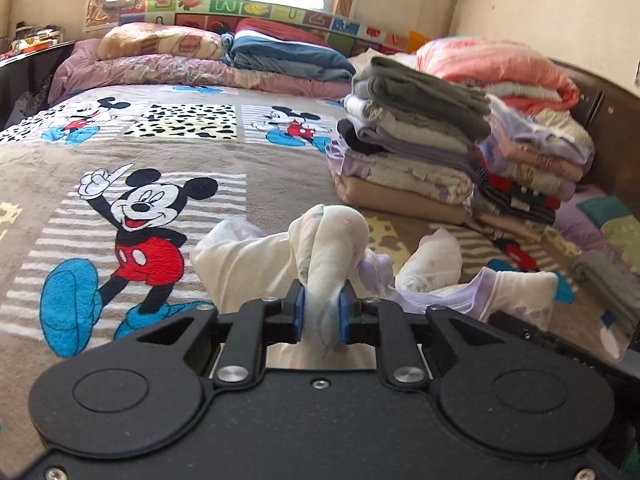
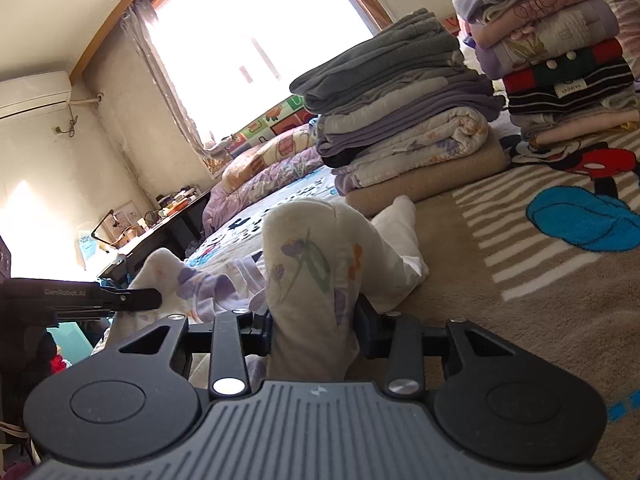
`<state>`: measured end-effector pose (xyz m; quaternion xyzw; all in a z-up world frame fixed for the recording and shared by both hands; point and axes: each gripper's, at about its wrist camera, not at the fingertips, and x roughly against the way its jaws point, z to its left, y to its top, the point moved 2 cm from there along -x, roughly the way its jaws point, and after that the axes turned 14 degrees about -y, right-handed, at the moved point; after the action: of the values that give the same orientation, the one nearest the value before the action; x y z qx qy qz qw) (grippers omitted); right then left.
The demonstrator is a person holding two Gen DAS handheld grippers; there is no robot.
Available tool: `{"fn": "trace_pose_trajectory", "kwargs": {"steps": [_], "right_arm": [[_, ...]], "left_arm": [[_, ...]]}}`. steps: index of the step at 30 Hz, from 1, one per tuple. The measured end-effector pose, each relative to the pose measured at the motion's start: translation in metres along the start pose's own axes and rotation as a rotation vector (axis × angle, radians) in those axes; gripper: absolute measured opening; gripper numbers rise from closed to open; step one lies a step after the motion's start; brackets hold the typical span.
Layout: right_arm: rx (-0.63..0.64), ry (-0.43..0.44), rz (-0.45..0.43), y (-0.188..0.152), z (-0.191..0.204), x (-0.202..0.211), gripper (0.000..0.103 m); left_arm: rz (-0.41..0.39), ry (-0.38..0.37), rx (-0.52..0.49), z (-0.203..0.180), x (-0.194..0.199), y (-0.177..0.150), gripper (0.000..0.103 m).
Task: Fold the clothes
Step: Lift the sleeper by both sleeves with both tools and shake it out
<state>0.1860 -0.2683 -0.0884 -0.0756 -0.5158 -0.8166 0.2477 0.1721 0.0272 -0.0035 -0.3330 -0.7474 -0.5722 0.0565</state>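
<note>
The left gripper [image 1: 322, 312] pointed forward and somewhat downward over the bed, its two blue pads [image 1: 299, 314] clamped on a bunched fold of the white floral garment [image 1: 328, 240]. The pinched fold rose from between the pads, arched away from the camera and curled over at its top. The rest of the garment lay crumpled on the cartoon-mouse blanket [image 1: 132, 216], just ahead of the gripper, with its bulk spread from left to right across the view; one lobe lay to the left and a lilac-trimmed portion trailed to the right. In the right wrist view, the right gripper [image 2: 312, 324] pointed nearly level across the bed and was tilted to one side. Its fingers gripped a thicker roll of the same garment [image 2: 308, 248]. This roll stood roughly upright between the fingers, with the purple and orange flower print facing the camera. The left gripper [image 2: 120, 300] entered that view from the left edge as a dark bar, touching the garment's lilac portion. Two piles of folded clothes [image 1: 416, 136] stood on the blanket beyond the garment, near it but apart. Pillows and folded quilts [image 1: 224, 52] lay at the head of the bed, below a bright window [image 2: 256, 32]
</note>
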Motion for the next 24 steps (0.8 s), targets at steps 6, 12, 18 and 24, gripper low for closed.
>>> {"fn": "trace_pose_trajectory", "kwargs": {"steps": [6, 12, 18, 24], "right_arm": [[0.057, 0.056, -0.054, -0.002, 0.025, 0.033, 0.033], [0.101, 0.101, -0.089, 0.001, 0.045, 0.072, 0.028], [0.101, 0.179, -0.105, 0.019, 0.067, 0.099, 0.026], [0.136, 0.318, -0.066, 0.06, 0.098, 0.123, 0.026]], "left_arm": [[-0.084, -0.047, 0.061, 0.0, 0.057, -0.025, 0.014], [-0.136, -0.126, 0.065, -0.005, 0.103, -0.04, 0.014], [-0.213, -0.168, 0.037, -0.015, 0.145, -0.029, 0.014], [-0.27, -0.221, -0.017, -0.023, 0.183, 0.0, 0.013]]}}
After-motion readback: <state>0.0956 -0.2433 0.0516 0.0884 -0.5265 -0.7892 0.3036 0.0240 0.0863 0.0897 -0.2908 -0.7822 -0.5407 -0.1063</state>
